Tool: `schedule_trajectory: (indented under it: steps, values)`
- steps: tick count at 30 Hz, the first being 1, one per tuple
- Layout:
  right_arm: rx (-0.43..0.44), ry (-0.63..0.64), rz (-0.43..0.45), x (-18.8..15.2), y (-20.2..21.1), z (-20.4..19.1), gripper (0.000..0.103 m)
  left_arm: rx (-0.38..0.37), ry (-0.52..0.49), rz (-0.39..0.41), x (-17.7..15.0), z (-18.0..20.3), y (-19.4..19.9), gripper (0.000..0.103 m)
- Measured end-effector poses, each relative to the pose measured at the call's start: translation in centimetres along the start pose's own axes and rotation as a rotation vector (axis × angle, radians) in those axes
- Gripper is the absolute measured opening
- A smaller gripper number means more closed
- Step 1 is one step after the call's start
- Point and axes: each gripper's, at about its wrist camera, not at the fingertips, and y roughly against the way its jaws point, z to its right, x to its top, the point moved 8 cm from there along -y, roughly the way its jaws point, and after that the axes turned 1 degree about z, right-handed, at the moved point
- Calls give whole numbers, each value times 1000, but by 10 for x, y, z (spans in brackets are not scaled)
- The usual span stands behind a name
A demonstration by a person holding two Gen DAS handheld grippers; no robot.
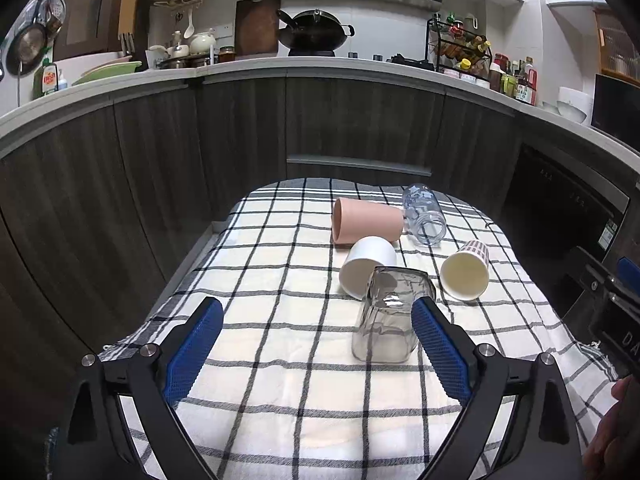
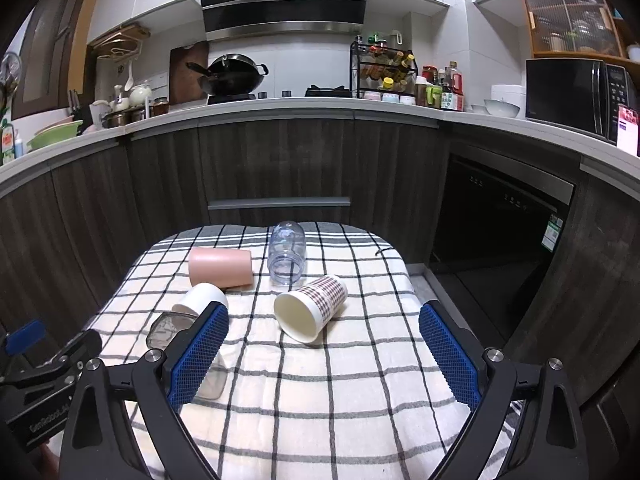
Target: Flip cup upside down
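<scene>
Several cups lie on their sides on a checked cloth (image 1: 280, 360). A clear square glass (image 1: 386, 320) lies nearest, just inside my left gripper's right fingertip (image 1: 426, 312). Behind it lie a white cup (image 1: 366, 266), a checked paper cup (image 1: 466, 274), a pink cup (image 1: 366, 220) and a clear plastic cup (image 1: 424, 216). My left gripper (image 1: 318, 308) is open and empty. My right gripper (image 2: 324, 316) is open and empty, with the checked cup (image 2: 312, 312) just beyond its fingertips. The glass (image 2: 168, 328) is partly hidden behind its left finger.
The cloth (image 2: 320, 380) covers a small table in front of dark wood cabinets (image 2: 280, 168). A dishwasher (image 2: 500, 240) stands at the right. The counter above holds a wok (image 2: 234, 74), a spice rack and a microwave (image 2: 576, 96). The left gripper's body (image 2: 48, 368) shows at the lower left.
</scene>
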Motion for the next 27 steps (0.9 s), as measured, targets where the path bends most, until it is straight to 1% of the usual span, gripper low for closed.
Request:
schedule_trajectory:
  steps: [5,9,19,22,27]
  values:
    - [6,6,4,-1,5,1,96,12,-6,5,-1,0,6,100]
    - [13,10,12,-1,9,0,99,16,-7,4,-2,0,6,100]
    - [15,10,20,-1,12,-1,99,22,-6,8,-2,0,6,100]
    - [17,9,21,0,14,0,99,34,-4,16,-1,-2,7,103]
    - [20,11,19,1,14,-2,99,41,-10,26,1,-1,8,103]
